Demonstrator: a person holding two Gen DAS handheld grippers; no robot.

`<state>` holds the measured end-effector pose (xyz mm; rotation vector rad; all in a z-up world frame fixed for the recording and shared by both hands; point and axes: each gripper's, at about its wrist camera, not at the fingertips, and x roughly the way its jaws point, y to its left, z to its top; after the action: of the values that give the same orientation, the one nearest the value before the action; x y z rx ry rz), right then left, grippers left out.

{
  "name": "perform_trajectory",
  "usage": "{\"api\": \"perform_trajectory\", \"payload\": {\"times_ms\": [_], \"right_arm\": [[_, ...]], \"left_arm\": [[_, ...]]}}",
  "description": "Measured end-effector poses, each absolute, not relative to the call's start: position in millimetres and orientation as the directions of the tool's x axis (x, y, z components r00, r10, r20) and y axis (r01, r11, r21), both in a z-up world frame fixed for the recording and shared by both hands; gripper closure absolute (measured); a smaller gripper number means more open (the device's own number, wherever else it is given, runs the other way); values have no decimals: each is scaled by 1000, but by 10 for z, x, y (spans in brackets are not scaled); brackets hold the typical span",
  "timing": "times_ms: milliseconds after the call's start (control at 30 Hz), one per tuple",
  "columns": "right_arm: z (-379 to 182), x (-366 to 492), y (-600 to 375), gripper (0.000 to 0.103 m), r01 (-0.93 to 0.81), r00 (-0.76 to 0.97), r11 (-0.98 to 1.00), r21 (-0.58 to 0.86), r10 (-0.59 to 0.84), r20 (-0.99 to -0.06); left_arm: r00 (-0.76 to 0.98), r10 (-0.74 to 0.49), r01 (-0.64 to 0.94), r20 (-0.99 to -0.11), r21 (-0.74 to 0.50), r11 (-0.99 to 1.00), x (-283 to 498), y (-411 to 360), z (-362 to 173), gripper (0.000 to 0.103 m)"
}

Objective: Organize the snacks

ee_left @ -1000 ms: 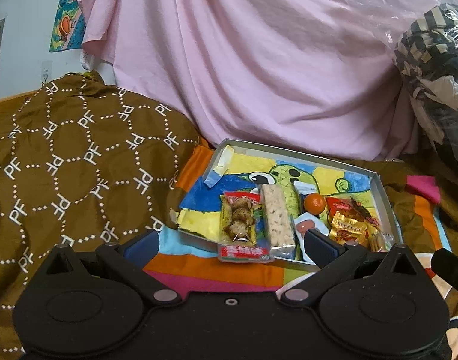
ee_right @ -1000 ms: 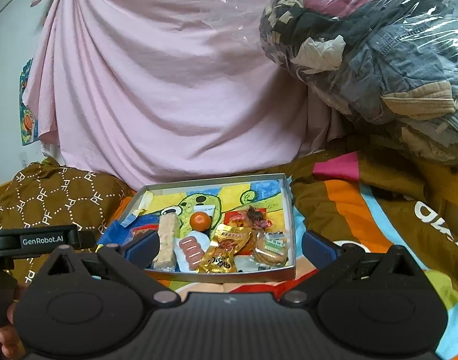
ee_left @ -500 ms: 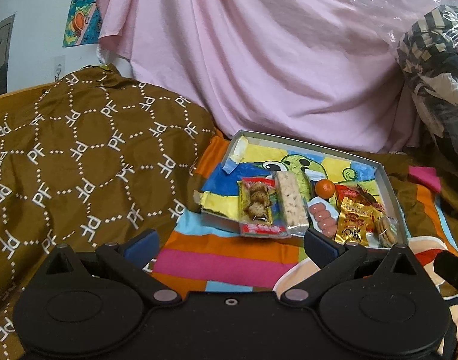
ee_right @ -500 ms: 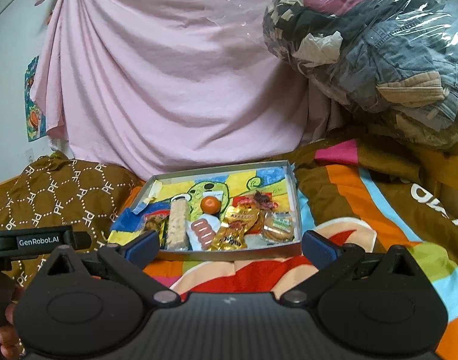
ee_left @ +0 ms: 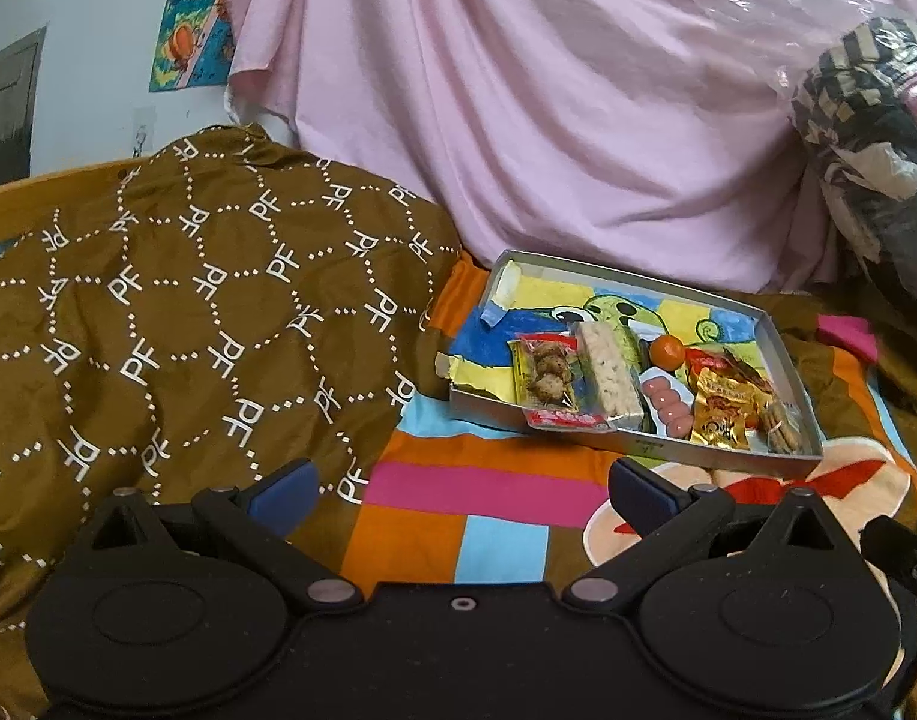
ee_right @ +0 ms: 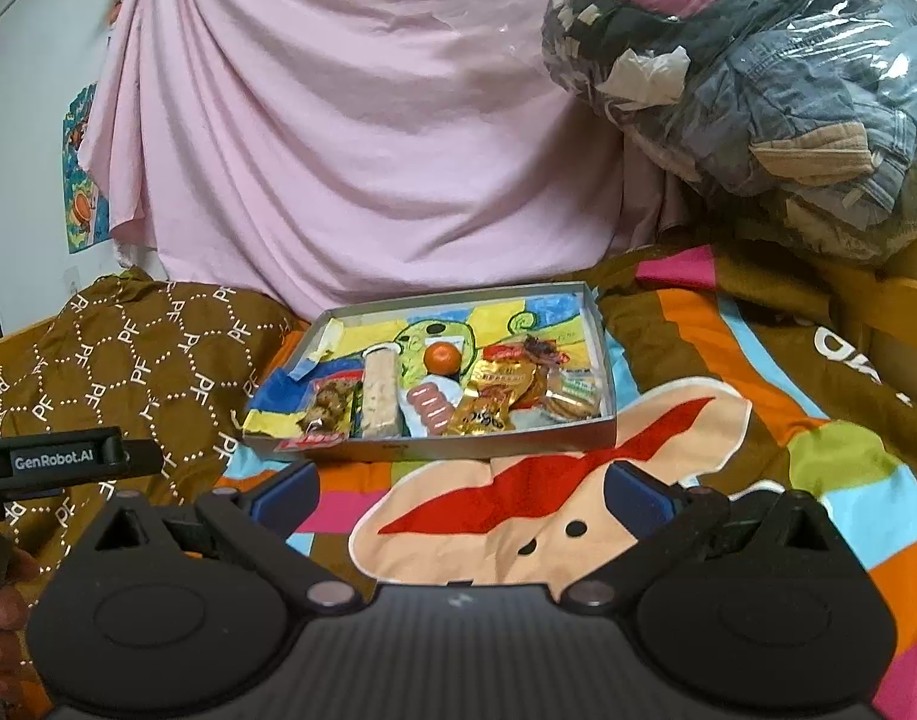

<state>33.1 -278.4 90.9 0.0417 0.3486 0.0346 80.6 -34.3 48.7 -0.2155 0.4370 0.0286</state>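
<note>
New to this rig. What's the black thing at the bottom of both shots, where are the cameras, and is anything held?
No robot arm: a person holds a two-finger gripper in each hand, with a fisheye camera on each looking along its fingers. The black shape is the gripper's own body. Left gripper and right gripper are both open and hold nothing. Ahead, on a patterned blanket, sits a shallow tray of snacks: a rice bar, a small orange, a gold packet.

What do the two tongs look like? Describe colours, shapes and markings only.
Both are matte black, each with two round discs, angled linkage arms with silver pivot pins, and blue finger pads. The left tongs have a smooth body; the right tongs have a ribbed one. The left unit's side reads "GenRobot.AI" in white.
</note>
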Motion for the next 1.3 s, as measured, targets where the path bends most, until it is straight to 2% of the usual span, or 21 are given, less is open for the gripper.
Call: {"api": "perform_trajectory", "payload": {"times_ms": [600, 967, 1300], "right_arm": [[719, 144, -2598, 0, -24, 933, 1000, 11, 26, -359], [530, 226, -2533, 0, -11, 916, 1000, -11, 5, -400], [388, 305, -2458, 0, -24, 900, 999, -22, 13, -436]], "left_arm": [[907, -14, -23, -422, -83, 996, 530, -260, 240, 1], [906, 5, -45, -424, -86, 995, 555, -189, 134, 1], [887, 10, -60, -461, -94, 994, 608, -111, 1, 1]]}}
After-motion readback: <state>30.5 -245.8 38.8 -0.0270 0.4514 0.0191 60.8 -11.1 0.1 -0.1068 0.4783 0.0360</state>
